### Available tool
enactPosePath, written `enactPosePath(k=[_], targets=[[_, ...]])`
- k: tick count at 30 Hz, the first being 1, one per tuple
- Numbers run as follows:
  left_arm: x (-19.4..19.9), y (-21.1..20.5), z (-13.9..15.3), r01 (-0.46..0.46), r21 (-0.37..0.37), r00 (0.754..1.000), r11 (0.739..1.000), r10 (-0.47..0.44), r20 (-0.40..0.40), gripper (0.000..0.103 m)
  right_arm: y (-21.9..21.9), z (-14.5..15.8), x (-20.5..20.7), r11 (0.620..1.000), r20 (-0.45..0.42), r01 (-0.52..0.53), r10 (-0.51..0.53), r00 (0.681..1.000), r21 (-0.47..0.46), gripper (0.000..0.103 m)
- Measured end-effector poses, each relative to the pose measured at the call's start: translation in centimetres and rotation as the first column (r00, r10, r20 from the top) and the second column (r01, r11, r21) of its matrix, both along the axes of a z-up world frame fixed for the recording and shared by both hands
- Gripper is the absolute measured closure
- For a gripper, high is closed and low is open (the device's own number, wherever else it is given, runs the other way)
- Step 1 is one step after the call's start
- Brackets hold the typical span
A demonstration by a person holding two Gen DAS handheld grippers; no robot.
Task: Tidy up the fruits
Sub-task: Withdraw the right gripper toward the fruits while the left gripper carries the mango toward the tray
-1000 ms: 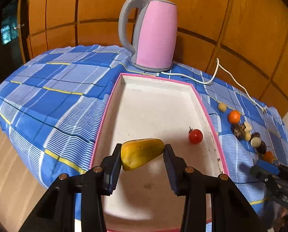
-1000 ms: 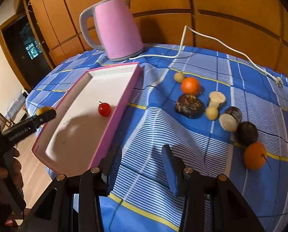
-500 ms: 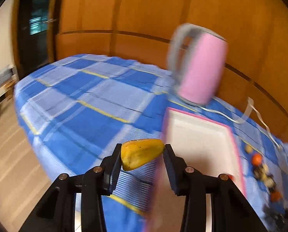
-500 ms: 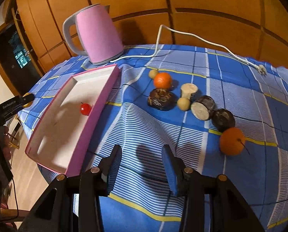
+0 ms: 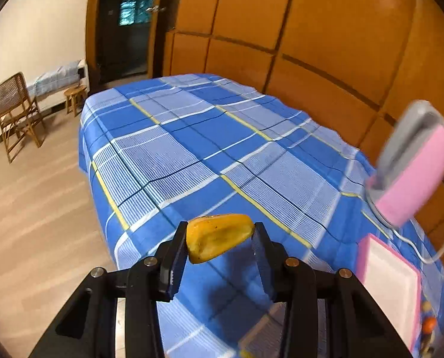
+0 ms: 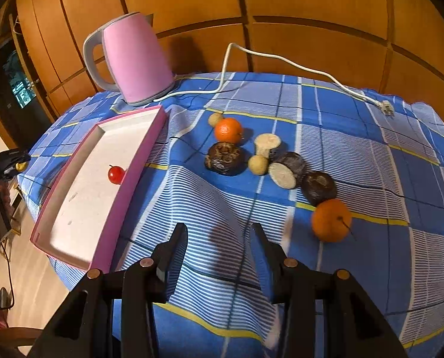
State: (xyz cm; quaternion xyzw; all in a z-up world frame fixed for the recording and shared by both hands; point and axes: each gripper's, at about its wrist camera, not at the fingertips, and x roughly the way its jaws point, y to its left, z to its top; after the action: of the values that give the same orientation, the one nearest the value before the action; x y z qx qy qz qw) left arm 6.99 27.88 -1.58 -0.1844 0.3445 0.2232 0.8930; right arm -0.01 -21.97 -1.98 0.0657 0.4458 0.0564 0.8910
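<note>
Carrying step: left gripper [image 5: 220,246] clenched on the yellow fruit piece [image 5: 219,240] above bare tablecloth [image 5: 192,155], beside the pink tray [image 6: 132,167]; right gripper [image 6: 219,244] released, empty; next, probably a set-down.

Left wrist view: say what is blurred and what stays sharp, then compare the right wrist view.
Left wrist view: the pink kettle and tray at the right edge are smeared, while the yellow fruit is crisp. Right wrist view: sharp throughout, kettle included, with fisheye bending of the wall panels.
</note>
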Motion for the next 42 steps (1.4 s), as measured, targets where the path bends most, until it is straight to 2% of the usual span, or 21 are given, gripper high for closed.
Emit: enactPosePath(k=[6,8,11,14,15,16,18,22,25,26,27,29,30,31,32,34,36,39,40,41,42], targets=[[-5.0,-5.5,2.3,0.172,0.090,0.984,0.981,-0.174,0.020,0.061,-5.4,0.8,-2.2,0.987,0.006,0.163,-0.163,0.987,-0.003,0.060],[-5.6,-8.9,2.8,0.281,0.092,0.959,0.955,-0.283,0.009,0.061,-7.8,0.8,-3.5,0.974,-0.002,0.225,-0.225,0.974,0.001,0.060],[-5.1,-15.3,4.6,0.462,0.046,0.885,0.886,-0.463,0.036,0.061,-10.6,0.0,-5.5,0.955,-0.026,0.296,-0.296,0.955,-0.001,0.060],[-4.6,-24.1,8.1,0.665,0.066,0.735,0.744,-0.668,0.118,0.061,-11.6,-1.4,-7.0,0.941,-0.062,0.337,-0.335,0.940,0.029,0.060],[-4.7,-28.6,10.0,0.753,0.090,0.635,0.652,-0.756,0.157,0.061,-11.6,-1.6,-7.5,0.936,-0.052,0.351,-0.349,0.936,0.025,0.060],[-5.1,-31.5,11.1,0.803,0.106,0.564,0.586,-0.806,0.180,0.061,-11.5,-1.6,-7.8,0.935,-0.047,0.355,-0.354,0.934,0.014,0.060],[-6.3,-37.9,13.4,0.903,0.131,0.375,0.409,-0.900,0.224,0.061,-11.3,-1.6,-8.3,0.937,-0.047,0.348,-0.348,0.936,-0.002,0.060],[-11.6,-49.1,16.8,0.988,0.145,0.001,0.044,-0.959,0.282,0.061,-12.1,-1.4,-8.7,0.928,-0.050,0.373,-0.373,0.926,-0.012,0.060],[-16.5,-54.8,18.3,0.978,0.120,-0.199,-0.171,-0.938,0.284,0.061,-13.3,-1.3,-9.6,0.907,-0.062,0.421,-0.420,0.905,0.005,0.060],[-18.2,-55.6,18.6,0.968,0.106,-0.250,-0.228,-0.920,0.302,0.059,-13.4,-1.1,-9.8,0.904,-0.059,0.427,-0.426,0.903,0.005,0.060],[-19.2,-55.9,18.7,0.963,0.113,-0.269,-0.246,-0.915,0.300,0.059,-13.4,-1.0,-9.9,0.902,-0.058,0.431,-0.431,0.901,-0.004,0.060],[-20.6,-55.5,18.9,0.962,0.109,-0.273,-0.251,-0.913,0.302,0.059,-13.2,-0.8,-10.0,0.905,-0.047,0.426,-0.425,0.904,0.004,0.060],[-20.6,-54.5,18.6,0.966,0.096,-0.259,-0.241,-0.921,0.293,0.059,-13.1,-0.7,-9.9,0.908,-0.043,0.419,-0.418,0.907,0.014,0.060],[-20.4,-53.8,18.3,0.973,0.089,-0.229,-0.212,-0.932,0.282,0.059,-13.0,-0.7,-9.8,0.910,-0.043,0.414,-0.413,0.910,0.022,0.060],[-19.9,-52.5,17.9,0.983,0.079,-0.181,-0.165,-0.946,0.269,0.059,-13.0,-0.8,-9.8,0.911,-0.044,0.410,-0.409,0.912,0.034,0.060],[-17.5,-48.4,16.6,0.999,0.050,-0.034,-0.022,-0.968,0.248,0.059,-12.9,-1.0,-9.8,0.910,-0.044,0.412,-0.411,0.911,0.046,0.060],[-15.7,-43.5,15.0,0.981,0.074,0.163,0.182,-0.964,0.209,0.059,-13.0,-0.8,-9.8,0.915,-0.026,0.400,-0.399,0.916,0.053,0.060],[-13.4,-33.8,12.2,0.855,0.128,0.487,0.502,-0.863,0.133,0.060,-13.7,-0.6,-9.8,0.915,-0.008,0.397,-0.397,0.918,0.071,0.060],[-12.7,-31.3,11.4,0.815,0.120,0.555,0.567,-0.823,0.117,0.060,-14.0,-0.5,-9.7,0.917,0.000,0.392,-0.393,0.919,0.072,0.060],[-12.1,-27.7,10.5,0.740,0.120,0.654,0.661,-0.750,0.096,0.060,-14.2,-0.3,-9.3,0.922,0.016,0.384,-0.385,0.923,0.059,0.060],[-11.8,-25.0,9.7,0.680,0.111,0.720,0.724,-0.689,0.082,0.061,-14.4,-0.1,-8.8,0.926,0.018,0.374,-0.376,0.927,0.052,0.060]])
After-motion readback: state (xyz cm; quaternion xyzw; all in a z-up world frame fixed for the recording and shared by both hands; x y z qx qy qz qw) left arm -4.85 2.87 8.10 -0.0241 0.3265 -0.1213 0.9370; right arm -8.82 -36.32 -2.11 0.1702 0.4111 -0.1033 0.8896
